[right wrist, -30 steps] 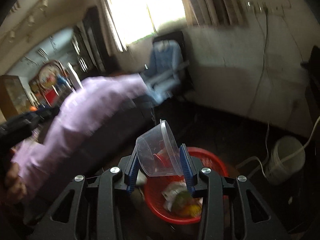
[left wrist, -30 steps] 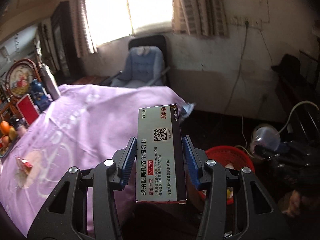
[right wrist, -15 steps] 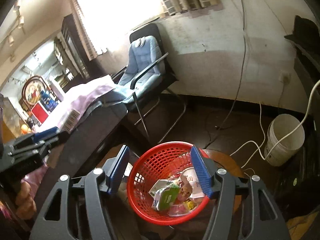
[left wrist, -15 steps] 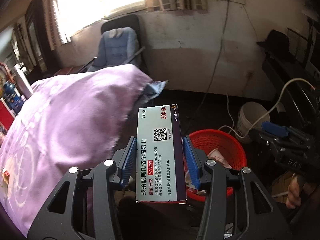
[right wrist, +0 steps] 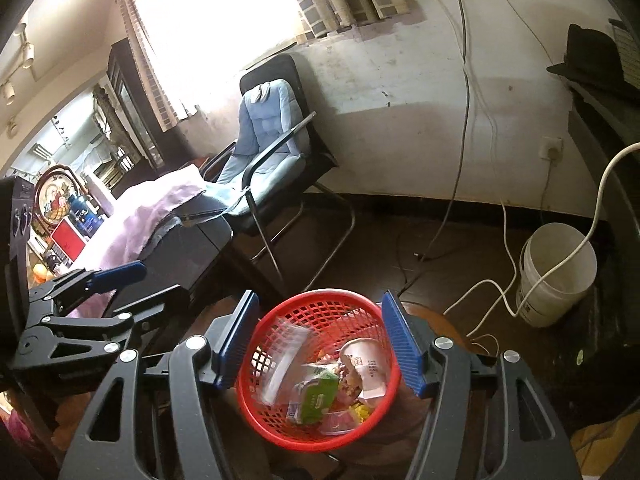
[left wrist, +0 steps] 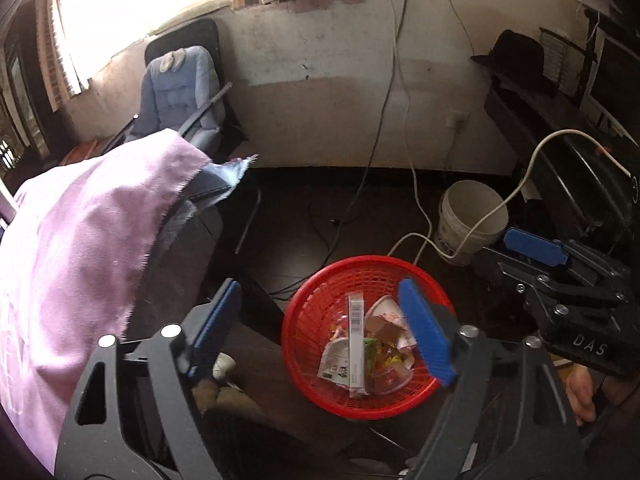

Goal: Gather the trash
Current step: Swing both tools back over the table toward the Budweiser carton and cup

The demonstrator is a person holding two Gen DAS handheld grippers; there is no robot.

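A red mesh basket point(left wrist: 312, 304) stands on the dark floor and holds several pieces of trash; it also shows in the right wrist view point(right wrist: 280, 420). A long medicine box point(left wrist: 356, 344) lies among the trash; in the right wrist view it is a blurred shape point(right wrist: 284, 360). A paper cup point(right wrist: 366, 366) and a green packet point(right wrist: 316, 396) lie beside it. My left gripper point(left wrist: 320, 332) is open and empty above the basket. My right gripper point(right wrist: 320, 344) is open and empty above the basket too.
A table under a purple cloth point(left wrist: 76, 240) is at the left. A blue office chair point(right wrist: 264, 136) stands by the wall. A white bucket point(left wrist: 468, 216) and loose cables point(left wrist: 420, 236) lie right of the basket. Dark furniture point(left wrist: 560, 128) fills the right side.
My left gripper swung over the basket, opened and let the medicine box fall in. My right gripper dropped its clear plastic cup a second ago and stays open above the basket.
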